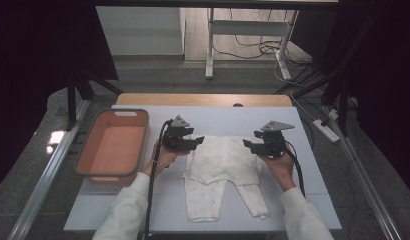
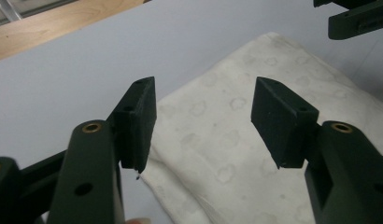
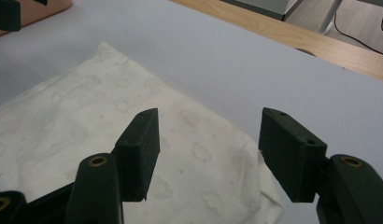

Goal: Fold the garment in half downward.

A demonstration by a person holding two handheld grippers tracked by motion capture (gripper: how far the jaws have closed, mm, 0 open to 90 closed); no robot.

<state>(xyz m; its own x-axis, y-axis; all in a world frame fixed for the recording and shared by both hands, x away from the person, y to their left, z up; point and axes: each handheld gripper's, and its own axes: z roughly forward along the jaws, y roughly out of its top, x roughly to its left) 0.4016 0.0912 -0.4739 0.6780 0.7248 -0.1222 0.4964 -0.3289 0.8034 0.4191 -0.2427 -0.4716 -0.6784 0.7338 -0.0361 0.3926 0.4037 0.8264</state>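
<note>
Garment: soft white cloth, matt, faintly printed, slightly creased. Table cover: smooth pale grey sheet, matt with a low sheen. Table edge: light wood, smooth. Basket: orange plastic, smooth, grey rim. Left gripper and right gripper: black matt plastic jaws with brass-coloured metal inserts.

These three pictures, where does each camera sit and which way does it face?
High view: above the person's side, looking forward and down at the table; forearms and hands show.
Left gripper view: rides the left gripper, looking along its jaws.
Right gripper view: rides the right gripper, likewise.
All share the white garment.
</note>
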